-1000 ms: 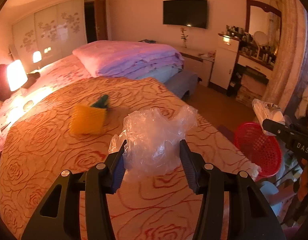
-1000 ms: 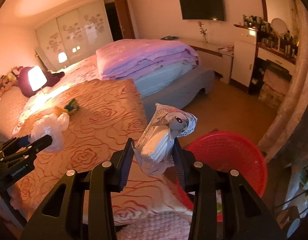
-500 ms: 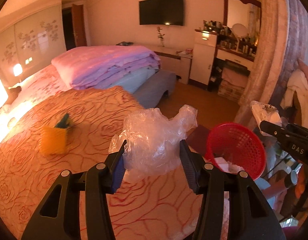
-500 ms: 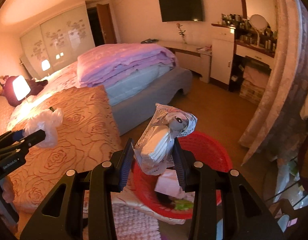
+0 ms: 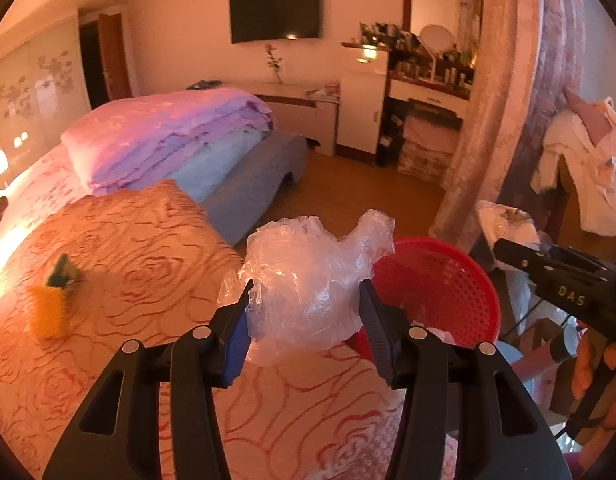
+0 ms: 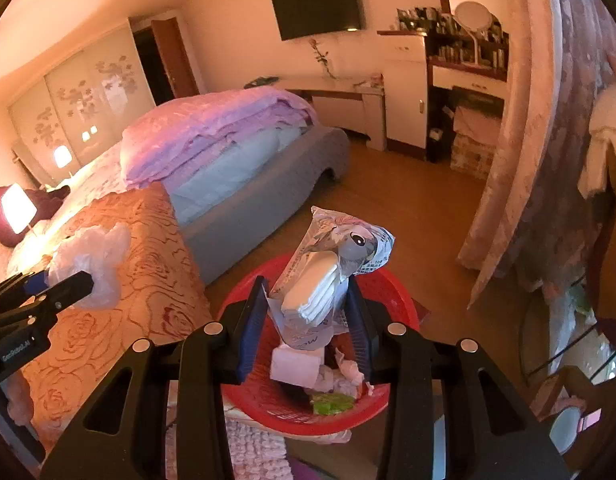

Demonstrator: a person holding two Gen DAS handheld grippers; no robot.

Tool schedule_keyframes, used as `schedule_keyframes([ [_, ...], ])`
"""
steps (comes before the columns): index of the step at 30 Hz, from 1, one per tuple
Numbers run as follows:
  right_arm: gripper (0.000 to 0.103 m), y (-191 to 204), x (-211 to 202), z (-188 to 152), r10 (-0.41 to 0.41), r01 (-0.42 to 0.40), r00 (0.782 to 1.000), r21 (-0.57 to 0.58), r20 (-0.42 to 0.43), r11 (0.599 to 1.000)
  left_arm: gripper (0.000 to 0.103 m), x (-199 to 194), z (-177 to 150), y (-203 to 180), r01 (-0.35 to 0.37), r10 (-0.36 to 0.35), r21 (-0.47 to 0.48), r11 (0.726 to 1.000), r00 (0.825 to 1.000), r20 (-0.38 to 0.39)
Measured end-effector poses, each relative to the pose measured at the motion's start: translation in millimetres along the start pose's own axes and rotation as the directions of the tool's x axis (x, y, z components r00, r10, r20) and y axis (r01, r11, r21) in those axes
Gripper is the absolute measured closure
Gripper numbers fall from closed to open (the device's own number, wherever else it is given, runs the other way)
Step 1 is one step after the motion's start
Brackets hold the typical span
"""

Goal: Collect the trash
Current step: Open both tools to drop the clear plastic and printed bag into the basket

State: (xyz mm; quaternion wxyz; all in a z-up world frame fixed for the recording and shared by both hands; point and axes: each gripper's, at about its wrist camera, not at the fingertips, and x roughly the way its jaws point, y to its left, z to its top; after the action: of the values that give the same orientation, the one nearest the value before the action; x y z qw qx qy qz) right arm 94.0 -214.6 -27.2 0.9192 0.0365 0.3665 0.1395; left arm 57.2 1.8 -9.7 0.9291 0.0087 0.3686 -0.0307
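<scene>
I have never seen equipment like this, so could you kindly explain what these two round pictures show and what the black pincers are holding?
There is no robot here: a person carries a two-fingered tool in each hand, and a fisheye camera on each looks along its fingers, hence the round pictures. In the left camera's picture, the left tool grips a crumpled clear plastic bag. In the right camera's picture, the right tool grips an opened tissue packet above a red mesh basket that already holds trash. On the orange rose-patterned bedspread lies a blurred yellow and green object that I cannot identify.
</scene>
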Motion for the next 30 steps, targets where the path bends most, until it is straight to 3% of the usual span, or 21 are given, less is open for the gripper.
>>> schedule_keyframes([
  [10,0.065,-18,20,-6,-0.035,0.037,0.998,0.046,-0.049,0.998,0.055,49,1,-37,0.134,-0.129,0.044,0.990,0.987,-0.096],
  [15,0.065,-29,31,-10,-0.049,0.054,0.995,0.069,-0.082,0.996,0.055,74,-1,-53,0.223,-0.213,0.049,0.974,0.964,-0.161],
  [25,0.064,-42,49,-19,-0.057,0.071,0.989,0.099,-0.140,0.993,0.046,93,-14,-62,0.237,-0.218,0.070,0.969,0.953,-0.212],
  [30,0.053,-43,52,-20,-0.059,0.075,0.987,0.108,-0.150,0.991,0.038,92,-15,-61,0.237,-0.219,0.062,0.970,0.953,-0.211],
])
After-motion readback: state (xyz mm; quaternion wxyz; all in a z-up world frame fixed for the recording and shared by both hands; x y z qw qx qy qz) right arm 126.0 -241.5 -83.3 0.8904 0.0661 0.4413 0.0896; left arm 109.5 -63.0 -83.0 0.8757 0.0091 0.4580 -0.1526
